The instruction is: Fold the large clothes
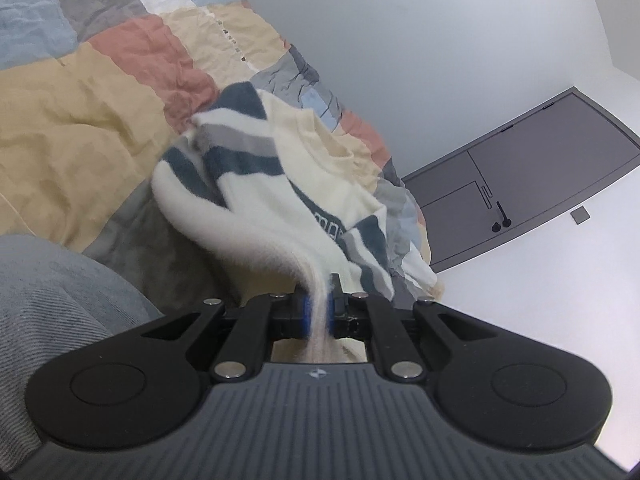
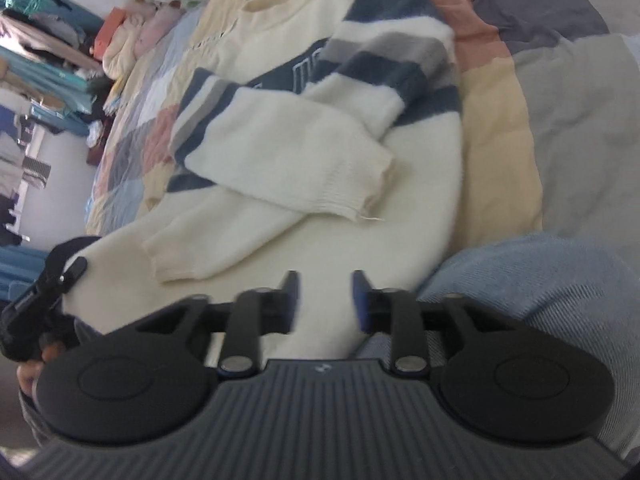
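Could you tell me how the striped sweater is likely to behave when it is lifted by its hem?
Probably very floppy: the sweater bunches into a thin strand where the left gripper pinches it. Its fuzzy knit likely grips the fingers rather than slipping. The sleeves lie loose across the body, so they may slide off and undo the fold.

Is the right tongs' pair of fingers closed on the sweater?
No, the right tongs stand open above the cream sweater, their pads apart and gripping nothing.
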Motion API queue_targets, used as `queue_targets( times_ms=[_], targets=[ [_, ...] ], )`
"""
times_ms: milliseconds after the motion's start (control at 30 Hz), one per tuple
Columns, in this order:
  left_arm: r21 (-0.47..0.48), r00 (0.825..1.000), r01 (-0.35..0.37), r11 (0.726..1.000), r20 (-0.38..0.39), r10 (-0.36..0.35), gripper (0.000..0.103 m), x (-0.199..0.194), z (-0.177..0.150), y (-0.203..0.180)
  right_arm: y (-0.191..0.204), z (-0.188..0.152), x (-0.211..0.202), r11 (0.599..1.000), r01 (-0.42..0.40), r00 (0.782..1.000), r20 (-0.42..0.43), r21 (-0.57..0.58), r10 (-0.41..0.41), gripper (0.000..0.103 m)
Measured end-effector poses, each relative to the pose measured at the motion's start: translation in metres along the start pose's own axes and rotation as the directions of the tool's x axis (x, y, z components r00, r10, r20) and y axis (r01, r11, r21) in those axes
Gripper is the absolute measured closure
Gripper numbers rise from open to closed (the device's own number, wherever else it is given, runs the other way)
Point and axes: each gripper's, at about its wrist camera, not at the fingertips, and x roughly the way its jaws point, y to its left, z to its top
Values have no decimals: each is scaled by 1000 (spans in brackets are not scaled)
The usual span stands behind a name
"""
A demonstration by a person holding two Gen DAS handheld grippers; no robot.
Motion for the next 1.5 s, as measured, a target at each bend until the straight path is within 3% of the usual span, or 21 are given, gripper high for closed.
queue_targets(
  times_ms=[133, 267, 400, 433, 533, 667, 767, 833, 900, 933, 1033, 1100, 1267, 1367, 1500],
  targets=[
    [16, 1000, -8, 1000, -16, 9, 94, 5, 3, -4, 12, 9, 10, 992, 117, 991, -61, -47, -119, 54],
    [43, 999, -19, 999, -28, 20, 94, 8, 4, -9, 25, 15, 16, 981, 182, 967, -170, -62, -190, 52],
    [44, 999, -17, 999, -45, 19, 94, 11, 3, -8, 44, 2, -1, 984, 168, 964, -200, -53, -175, 49],
    [43, 999, -13, 999, -46, 15, 94, 12, 4, -7, 45, -6, -3, 987, 158, 962, -220, -28, -160, 46],
    [37, 999, -3, 999, -50, 5, 94, 14, 7, -4, 48, -28, -4, 992, 127, 959, -257, 22, -117, 47],
    [42, 998, 10, 999, -58, -7, 94, 18, 10, -4, 37, -48, 4, 986, 108, 964, -255, 125, -73, 47],
    [41, 998, 13, 999, -61, -10, 94, 20, 11, -2, 35, -53, 5, 978, 58, 977, -211, 200, -15, 47],
    [39, 998, 10, 999, -58, -8, 94, 20, 11, -2, 38, -54, 6, 980, 53, 982, -186, 190, -17, 49],
    [37, 998, 11, 999, -54, -9, 94, 19, 13, -1, 34, -54, 10, 979, 57, 986, -163, 197, -25, 66],
    [34, 999, 9, 999, -53, -7, 94, 19, 13, -1, 33, -54, 11, 980, 66, 987, -154, 190, -36, 86],
    [46, 999, 12, 999, -30, -11, 94, 14, 15, -5, 36, -49, -2, 990, 21, 998, -66, 141, -12, 93],
    [55, 1000, 13, 998, -2, -13, 94, 7, 19, -8, 36, -42, -23, 989, -56, 998, 33, 140, 52, 94],
    [18, 992, 94, 995, 88, -95, 94, -5, 43, -17, 39, -8, -84, 982, -163, 950, 284, 99, 129, 95],
    [63, 978, 141, 988, 145, -149, 94, -3, 65, -36, 44, 17, -100, 977, -203, 916, 365, 65, 166, 95],
    [51, 962, 191, 980, 186, -198, 94, 22, 106, -56, 55, 60, -103, 976, -218, 868, 460, 11, 188, 95]
  ],
)
